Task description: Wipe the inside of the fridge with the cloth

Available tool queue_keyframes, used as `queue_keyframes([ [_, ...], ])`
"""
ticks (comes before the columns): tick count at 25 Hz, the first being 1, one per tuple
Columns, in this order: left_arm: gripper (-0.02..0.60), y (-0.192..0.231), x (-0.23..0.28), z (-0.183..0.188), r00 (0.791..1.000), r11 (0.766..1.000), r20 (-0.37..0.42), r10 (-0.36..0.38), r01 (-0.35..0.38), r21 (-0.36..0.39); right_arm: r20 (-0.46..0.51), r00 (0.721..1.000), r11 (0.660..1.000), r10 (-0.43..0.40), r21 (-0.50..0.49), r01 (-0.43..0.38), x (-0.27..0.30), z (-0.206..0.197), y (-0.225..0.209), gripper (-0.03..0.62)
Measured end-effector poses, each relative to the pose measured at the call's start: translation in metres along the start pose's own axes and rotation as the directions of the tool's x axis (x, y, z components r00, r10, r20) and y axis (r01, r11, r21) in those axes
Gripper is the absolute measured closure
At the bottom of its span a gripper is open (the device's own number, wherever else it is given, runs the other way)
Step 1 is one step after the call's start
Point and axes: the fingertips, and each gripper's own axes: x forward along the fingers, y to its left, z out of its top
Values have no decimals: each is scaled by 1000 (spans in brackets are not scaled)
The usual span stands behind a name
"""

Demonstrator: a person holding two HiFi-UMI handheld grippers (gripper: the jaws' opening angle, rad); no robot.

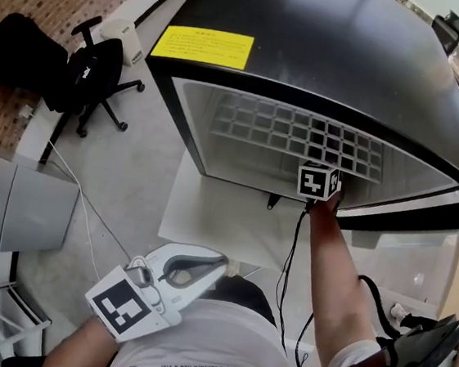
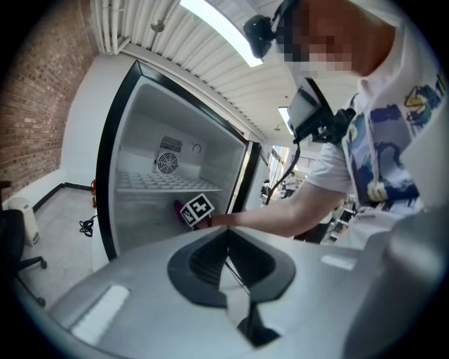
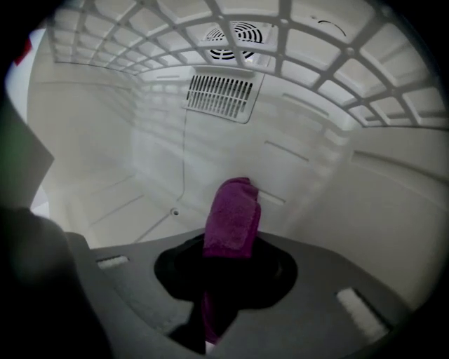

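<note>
The black fridge stands open, its white inside crossed by a wire shelf. My right gripper reaches in under that shelf, shut on a purple cloth that sticks out ahead of the jaws near the fridge's back wall. In the head view only its marker cube and the forearm show. My left gripper is held back near the person's waist, shut and empty. The left gripper view looks at the fridge from outside, with the cloth beside the cube.
A vent and a fan sit on the back wall, a drain hole in the floor. An office chair and a grey cabinet stand left of the fridge. Cables hang by the right arm.
</note>
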Motion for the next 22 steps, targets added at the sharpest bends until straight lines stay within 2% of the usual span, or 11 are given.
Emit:
queue_keyframes([
  [12,577,0,-4,0,1000,1000,12,29,-29,-8,25,994,994,107,20,-107,2,24,63,526],
  [22,577,8,-24,-6,996,995,25,90,-89,-35,75,972,975,224,-21,-223,-1,57,127,526],
])
